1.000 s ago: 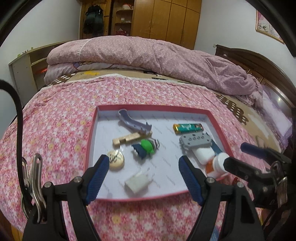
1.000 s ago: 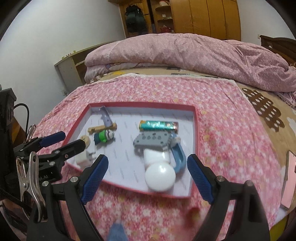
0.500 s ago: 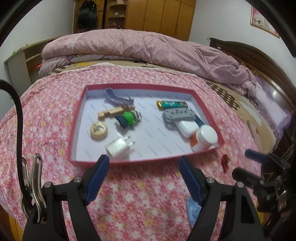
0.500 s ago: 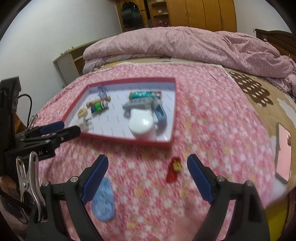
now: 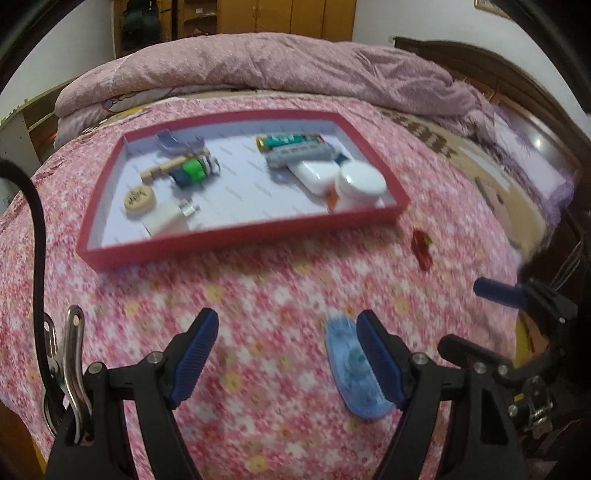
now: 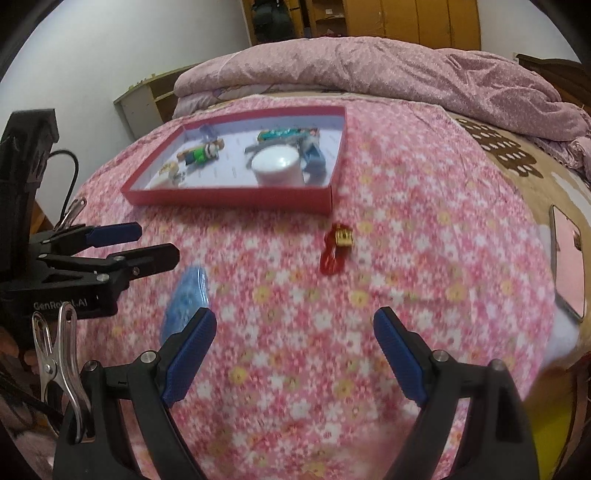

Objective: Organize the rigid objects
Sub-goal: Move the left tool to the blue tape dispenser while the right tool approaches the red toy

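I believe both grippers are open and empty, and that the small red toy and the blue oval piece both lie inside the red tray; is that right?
Not quite. Both the left gripper and the right gripper are open and empty, but the small red toy and the blue oval piece lie on the floral bedspread, outside the red tray. The right wrist view shows it.

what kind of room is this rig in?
Almost certainly a home bedroom: the red tray sits on a bed with a pink floral sheet, a rumpled quilt and wooden wardrobes behind.
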The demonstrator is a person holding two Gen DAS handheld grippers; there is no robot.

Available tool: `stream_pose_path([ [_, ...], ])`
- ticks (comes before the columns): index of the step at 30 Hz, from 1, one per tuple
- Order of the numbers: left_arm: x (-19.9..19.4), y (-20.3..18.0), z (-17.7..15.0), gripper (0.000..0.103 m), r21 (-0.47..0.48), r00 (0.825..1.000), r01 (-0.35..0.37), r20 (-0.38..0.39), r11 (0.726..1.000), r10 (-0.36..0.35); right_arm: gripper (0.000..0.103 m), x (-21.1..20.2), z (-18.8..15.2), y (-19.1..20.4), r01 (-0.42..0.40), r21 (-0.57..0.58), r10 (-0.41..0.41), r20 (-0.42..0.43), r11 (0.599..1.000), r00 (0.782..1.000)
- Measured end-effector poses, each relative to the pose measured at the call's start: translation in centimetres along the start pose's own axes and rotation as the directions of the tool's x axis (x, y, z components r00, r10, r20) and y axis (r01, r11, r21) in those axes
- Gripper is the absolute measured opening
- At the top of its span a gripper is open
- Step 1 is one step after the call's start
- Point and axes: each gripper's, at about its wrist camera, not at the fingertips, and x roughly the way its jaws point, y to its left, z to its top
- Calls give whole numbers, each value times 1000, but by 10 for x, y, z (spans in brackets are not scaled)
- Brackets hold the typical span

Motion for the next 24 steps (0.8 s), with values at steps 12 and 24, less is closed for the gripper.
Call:
stream_pose_path([
  [12,10,-47,-28,82,121,999,-23,-31,992,27,89,-12,-33,-1,6,-95,-4,20,995,1000],
  [24,15,-13,-41,83,69,995,-100,-3,993,101,89,-9,-28,-9,5,-64,-2,33,998,999],
])
